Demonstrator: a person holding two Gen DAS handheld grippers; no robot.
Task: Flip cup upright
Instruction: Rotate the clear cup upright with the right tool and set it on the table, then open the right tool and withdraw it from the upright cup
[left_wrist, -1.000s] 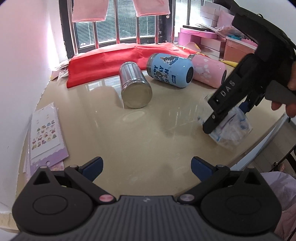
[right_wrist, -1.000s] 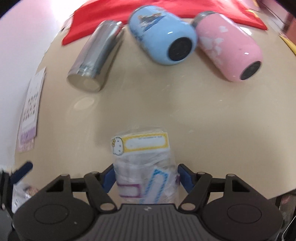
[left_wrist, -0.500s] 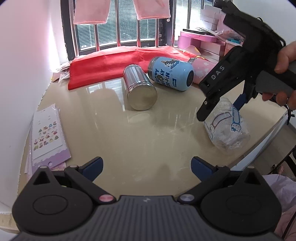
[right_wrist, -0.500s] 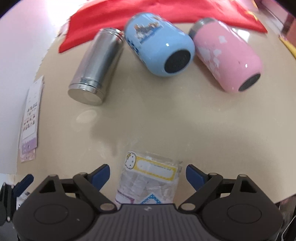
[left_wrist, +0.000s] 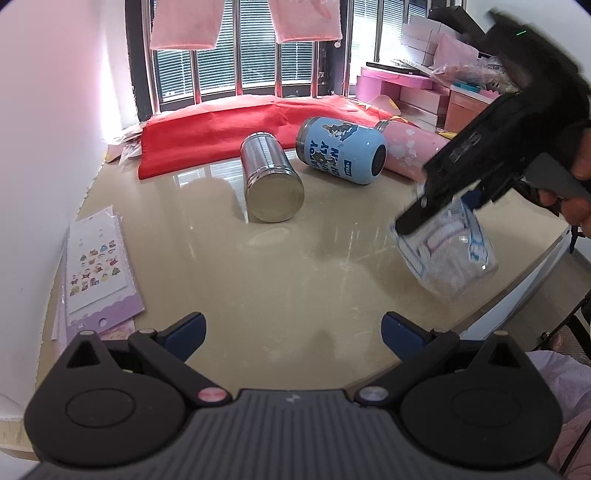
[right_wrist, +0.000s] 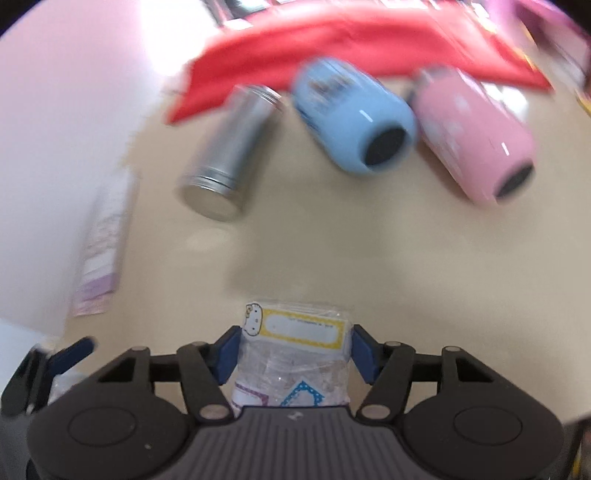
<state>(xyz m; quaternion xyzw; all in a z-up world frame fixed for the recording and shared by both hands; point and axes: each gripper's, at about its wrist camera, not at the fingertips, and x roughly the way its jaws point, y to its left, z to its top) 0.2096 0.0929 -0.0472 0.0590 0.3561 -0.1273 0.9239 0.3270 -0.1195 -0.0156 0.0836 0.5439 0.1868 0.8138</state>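
The right gripper (right_wrist: 293, 356), held in a hand (left_wrist: 576, 188) and tilted downward, clamps the cup (right_wrist: 295, 354), while the left gripper (left_wrist: 293, 332) hangs low, fingers spread wide.

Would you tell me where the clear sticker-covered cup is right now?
The clear cup sits tilted between the right gripper fingers near the table's right edge, in front of the pink tumbler.
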